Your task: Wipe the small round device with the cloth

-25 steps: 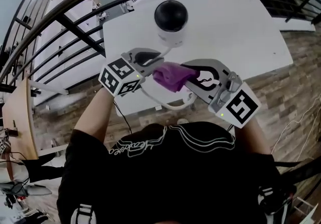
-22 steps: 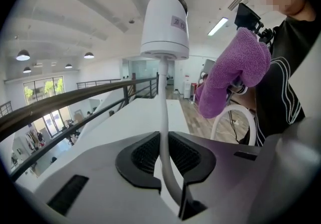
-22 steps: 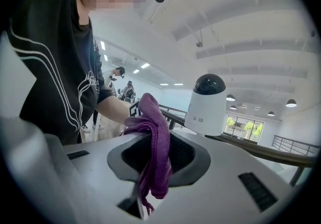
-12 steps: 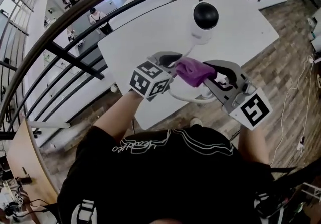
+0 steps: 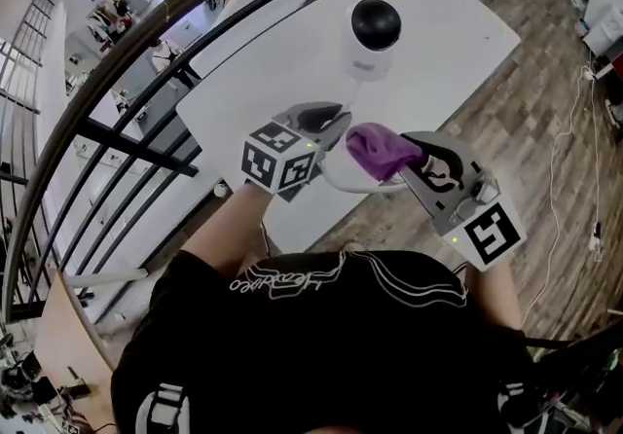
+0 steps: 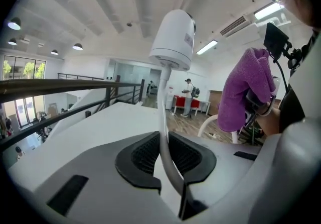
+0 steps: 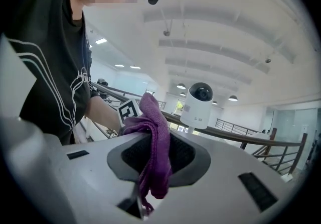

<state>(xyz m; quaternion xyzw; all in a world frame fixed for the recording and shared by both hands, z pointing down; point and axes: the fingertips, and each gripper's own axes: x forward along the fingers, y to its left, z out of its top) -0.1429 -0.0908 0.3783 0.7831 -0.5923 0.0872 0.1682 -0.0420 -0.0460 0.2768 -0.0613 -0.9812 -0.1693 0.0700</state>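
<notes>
Right of left tool (image 5: 329,119), cloth (image 5: 383,150) now apart.

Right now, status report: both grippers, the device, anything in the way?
Left gripper shut on the white cable. Right gripper shut on the purple cloth. Device apart from the cloth, not touching. Nothing between them.

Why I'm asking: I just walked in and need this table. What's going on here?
A person stands at a white table with tongs in each hand. The left tongs are shut on the white cable of the round device; the right tongs are shut on a purple cloth. The cloth is apart from the device, so no wiping is under way.
</notes>
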